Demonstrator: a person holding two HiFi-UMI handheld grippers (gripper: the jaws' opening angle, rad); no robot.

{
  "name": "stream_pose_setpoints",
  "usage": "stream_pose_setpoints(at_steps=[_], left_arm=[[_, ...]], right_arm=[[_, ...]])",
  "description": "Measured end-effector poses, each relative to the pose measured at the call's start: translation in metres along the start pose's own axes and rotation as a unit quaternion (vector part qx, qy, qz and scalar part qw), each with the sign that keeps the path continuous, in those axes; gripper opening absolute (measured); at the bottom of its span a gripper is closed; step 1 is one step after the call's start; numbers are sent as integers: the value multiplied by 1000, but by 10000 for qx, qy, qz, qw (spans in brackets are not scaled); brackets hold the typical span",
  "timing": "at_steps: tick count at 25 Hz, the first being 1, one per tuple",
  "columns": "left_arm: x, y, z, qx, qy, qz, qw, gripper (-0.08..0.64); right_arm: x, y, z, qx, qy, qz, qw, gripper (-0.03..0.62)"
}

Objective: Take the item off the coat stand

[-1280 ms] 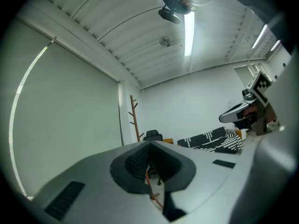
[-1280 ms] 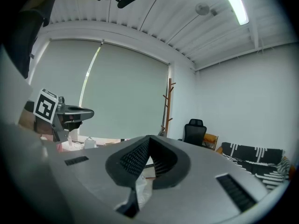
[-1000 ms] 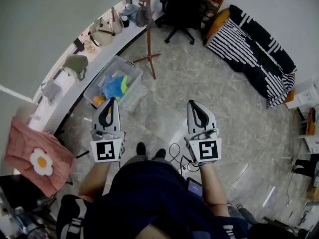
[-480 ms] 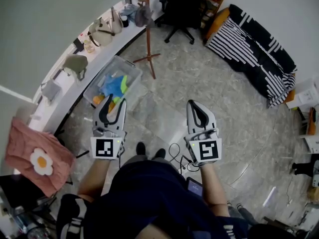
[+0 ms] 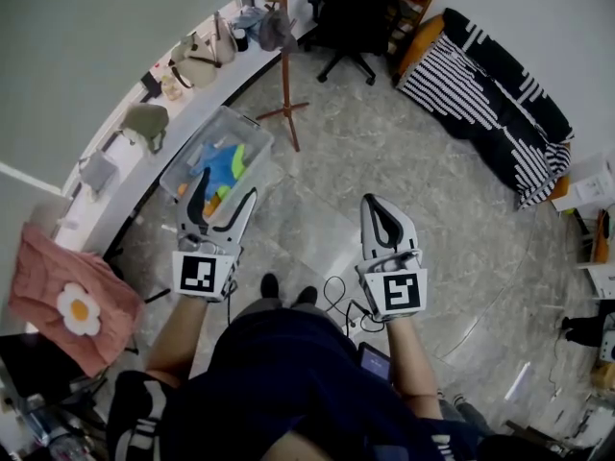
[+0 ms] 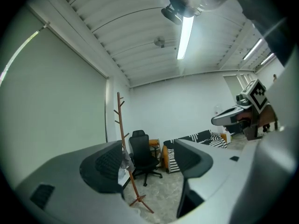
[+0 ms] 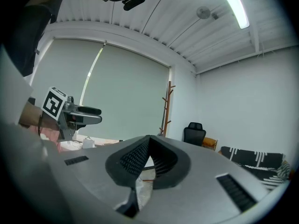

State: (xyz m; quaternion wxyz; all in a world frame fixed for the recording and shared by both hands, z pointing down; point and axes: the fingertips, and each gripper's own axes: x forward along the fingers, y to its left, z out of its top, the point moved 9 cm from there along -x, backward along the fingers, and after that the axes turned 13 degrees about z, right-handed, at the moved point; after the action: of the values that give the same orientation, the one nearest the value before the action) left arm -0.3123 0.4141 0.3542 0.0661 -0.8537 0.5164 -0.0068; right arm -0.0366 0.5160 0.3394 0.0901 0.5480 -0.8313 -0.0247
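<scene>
coat stand (image 5: pixel 285 60) well apart, left tool (image 5: pixel 224 186) just opened wide, empty

Office-like room: swivel chair (image 5: pixel 351 10), long white counter (image 5: pixel 187 104), striped sofa (image 5: pixel 480 94), coat stand (image 5: pixel 285 60)

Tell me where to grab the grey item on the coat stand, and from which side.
Probably its lower part, just below where it hooks on. The grey item hangs left of the stand, close to the counter, so come in level from the open floor side, then lift it off. Its exact shape is too small to tell.
</scene>
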Motion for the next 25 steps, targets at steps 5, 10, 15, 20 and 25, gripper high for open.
stream_pose_setpoints(at_steps=[5,10,15,20,25], left_arm=[[8,-6,-2,-88,99,41,9999,348],[20,-18,-2,-32,112,122,9999,350],[38,-30,-4,23,142,187,9997,349],[72,-35,-7,-30,147,177,9997,349],[143,-17,-24,-1,32,112,9999,350]], right_arm=[[-4,-10,-3,51,-19,87,9999,20],[-12,-26,-5,63,-81,277,9996,20],[-16,-45,-8,56,-76,485,9988,20],[-1,-68,-14,77,-99,533,9985,20],[55,-102,-28,52,-39,551,9985,20]])
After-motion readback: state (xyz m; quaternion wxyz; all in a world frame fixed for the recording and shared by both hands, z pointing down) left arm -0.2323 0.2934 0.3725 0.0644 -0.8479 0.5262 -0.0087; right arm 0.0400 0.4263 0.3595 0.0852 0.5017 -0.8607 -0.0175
